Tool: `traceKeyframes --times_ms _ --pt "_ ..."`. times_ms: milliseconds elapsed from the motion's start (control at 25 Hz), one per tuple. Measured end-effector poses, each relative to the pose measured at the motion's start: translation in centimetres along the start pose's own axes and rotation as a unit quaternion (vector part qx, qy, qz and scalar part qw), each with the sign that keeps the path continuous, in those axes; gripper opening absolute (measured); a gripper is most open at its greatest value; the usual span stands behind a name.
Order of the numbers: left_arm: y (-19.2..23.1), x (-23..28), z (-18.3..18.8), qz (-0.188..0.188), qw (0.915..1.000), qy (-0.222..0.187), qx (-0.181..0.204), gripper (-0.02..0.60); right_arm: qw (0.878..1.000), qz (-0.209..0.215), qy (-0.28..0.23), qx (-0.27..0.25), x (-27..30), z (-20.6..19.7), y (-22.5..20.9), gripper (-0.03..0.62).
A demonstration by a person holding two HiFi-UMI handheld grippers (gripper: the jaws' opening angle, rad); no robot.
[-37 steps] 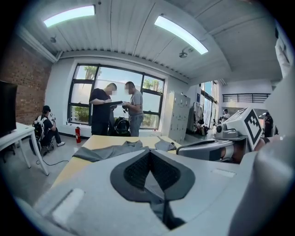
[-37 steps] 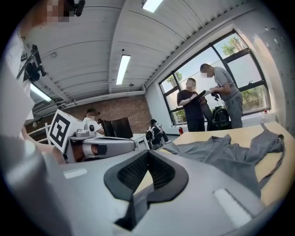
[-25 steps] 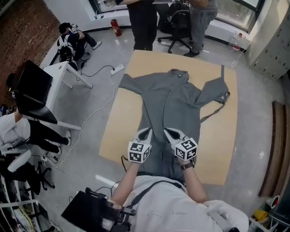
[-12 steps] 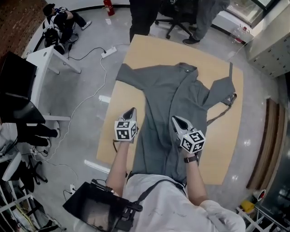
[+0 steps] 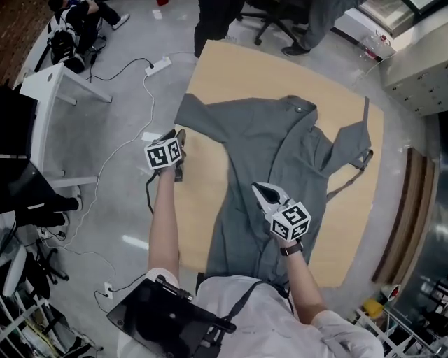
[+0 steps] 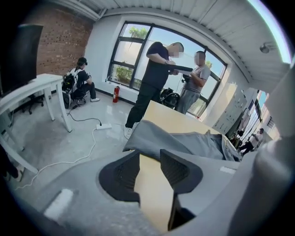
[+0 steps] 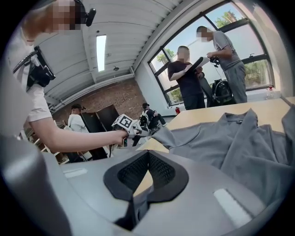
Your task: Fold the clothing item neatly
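A grey long-sleeved garment (image 5: 280, 154) lies spread on the wooden table (image 5: 217, 70), collar at the far end and its left sleeve (image 5: 192, 115) stretched toward the table's left edge. My left gripper (image 5: 180, 135) hovers at that edge, just short of the sleeve end (image 6: 152, 138). Its jaws have just been opening and show only bare tabletop between them (image 6: 148, 156). My right gripper (image 5: 259, 189) is over the garment's lower middle, shut, with its pads meeting at the tips (image 7: 148, 156) and no cloth seen between them.
Two people stand at the table's far end (image 5: 217, 21) beside an office chair. A white desk (image 5: 59, 87) stands to the left, and a power strip with cables (image 5: 157, 64) lies on the floor. A wooden panel (image 5: 399, 217) runs along the right.
My left gripper left the garment's lower middle, swung out left and away to the table's edge by the sleeve, and its jaws opened. My right gripper drifted a little; it stays shut.
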State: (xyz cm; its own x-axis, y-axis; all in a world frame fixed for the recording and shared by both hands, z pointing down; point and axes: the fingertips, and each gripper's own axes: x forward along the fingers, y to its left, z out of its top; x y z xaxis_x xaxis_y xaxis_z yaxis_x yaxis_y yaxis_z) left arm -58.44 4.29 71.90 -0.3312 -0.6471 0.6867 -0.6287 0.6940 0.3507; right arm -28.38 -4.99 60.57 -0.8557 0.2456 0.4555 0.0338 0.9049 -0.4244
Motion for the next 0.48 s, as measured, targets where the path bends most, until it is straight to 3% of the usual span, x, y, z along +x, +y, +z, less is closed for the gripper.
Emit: traceKeyframes --times_ms 200,360,440,480 --pt "3.5 4.4 1.7 -0.01 0.9973 0.007 -0.072 0.19 1.0 0.002 0.018 -0.005 0.8 -0.6 -0.1 0.006" --pt "4.7 6.1 1.4 0.006 0.9963 0.035 -0.078 0.185 1.0 -0.003 0.02 0.0 0.3 -1.1 -0.6 0.006" --pt "4.5 6.2 1.4 0.01 0.9964 0.047 -0.069 0.13 1.0 -0.009 0.019 0.006 0.0 -1.4 -1.1 0.006" --pt "4.3 6.0 1.4 0.015 0.9966 0.048 -0.065 0.035 1.0 -0.012 0.018 0.01 -0.3 -1.5 -1.4 0.006"
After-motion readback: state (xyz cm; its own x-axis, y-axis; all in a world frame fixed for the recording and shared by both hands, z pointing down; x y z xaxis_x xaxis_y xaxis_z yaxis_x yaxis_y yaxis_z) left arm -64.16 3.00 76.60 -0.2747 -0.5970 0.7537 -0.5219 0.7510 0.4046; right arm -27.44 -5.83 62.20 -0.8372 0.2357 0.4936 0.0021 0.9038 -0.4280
